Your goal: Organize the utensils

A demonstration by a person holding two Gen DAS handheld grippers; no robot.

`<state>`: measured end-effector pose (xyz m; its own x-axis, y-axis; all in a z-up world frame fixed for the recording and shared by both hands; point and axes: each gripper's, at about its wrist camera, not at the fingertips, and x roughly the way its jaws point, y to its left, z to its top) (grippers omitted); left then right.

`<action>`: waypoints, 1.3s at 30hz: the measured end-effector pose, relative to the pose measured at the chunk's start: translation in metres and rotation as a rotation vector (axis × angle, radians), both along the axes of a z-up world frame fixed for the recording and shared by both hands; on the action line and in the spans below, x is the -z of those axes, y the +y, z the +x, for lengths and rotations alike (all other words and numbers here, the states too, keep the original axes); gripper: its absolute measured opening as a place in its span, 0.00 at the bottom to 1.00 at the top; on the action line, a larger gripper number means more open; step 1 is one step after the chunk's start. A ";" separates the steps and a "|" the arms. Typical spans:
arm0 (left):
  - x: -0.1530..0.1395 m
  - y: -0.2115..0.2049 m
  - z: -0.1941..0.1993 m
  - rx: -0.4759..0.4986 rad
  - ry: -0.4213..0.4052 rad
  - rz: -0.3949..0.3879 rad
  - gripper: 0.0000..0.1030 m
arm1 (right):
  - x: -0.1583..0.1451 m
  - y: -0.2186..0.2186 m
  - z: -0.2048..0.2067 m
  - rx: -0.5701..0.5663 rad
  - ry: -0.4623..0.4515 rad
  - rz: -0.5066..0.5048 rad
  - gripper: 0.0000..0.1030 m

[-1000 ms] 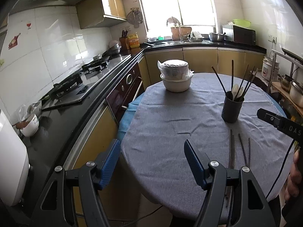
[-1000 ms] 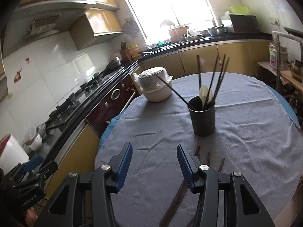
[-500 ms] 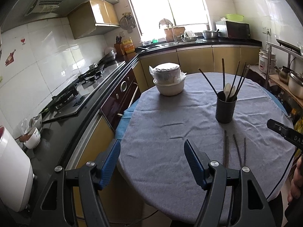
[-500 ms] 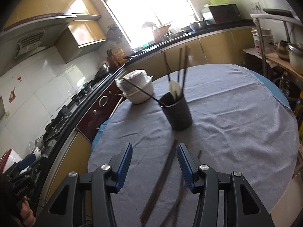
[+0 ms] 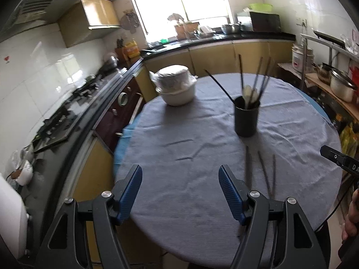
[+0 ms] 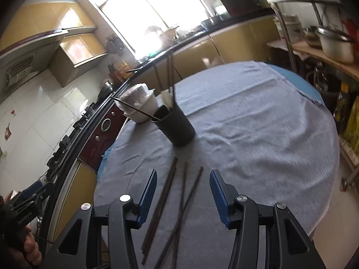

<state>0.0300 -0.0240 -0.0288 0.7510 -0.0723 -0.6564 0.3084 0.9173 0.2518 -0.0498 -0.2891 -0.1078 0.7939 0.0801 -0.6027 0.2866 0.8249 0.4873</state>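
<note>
Chopsticks (image 6: 177, 204) lie loose just before the cup (image 6: 177, 125); our right hand-held gripper (image 6: 182, 196) hangs wide open, empty, straddling them for pickup.

You have one black holder (image 6: 177, 127) on the table, one white covered pot (image 6: 140, 105), and loose chopsticks (image 6: 179, 204) lying flat: at least four, exact count unclear. Upright sticks in holder: blurred, uncountable.
</note>
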 end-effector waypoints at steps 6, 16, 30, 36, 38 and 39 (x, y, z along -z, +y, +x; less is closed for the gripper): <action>0.030 -0.015 0.012 0.016 0.098 -0.013 0.69 | 0.019 -0.013 -0.009 0.016 0.052 0.015 0.50; 0.082 0.006 0.026 -0.051 0.262 -0.020 0.69 | 0.038 0.002 0.019 -0.045 0.151 -0.002 0.38; 0.098 0.047 0.040 -0.130 0.296 -0.052 0.69 | 0.081 0.027 0.121 0.019 0.430 -0.051 0.21; 0.104 0.039 0.043 -0.096 0.310 -0.054 0.69 | 0.092 0.042 0.125 0.020 0.485 -0.126 0.13; 0.105 0.035 0.042 -0.081 0.312 -0.052 0.69 | 0.093 0.043 0.122 0.010 0.480 -0.146 0.09; 0.106 0.032 0.042 -0.073 0.313 -0.051 0.69 | 0.093 0.042 0.121 0.010 0.480 -0.148 0.08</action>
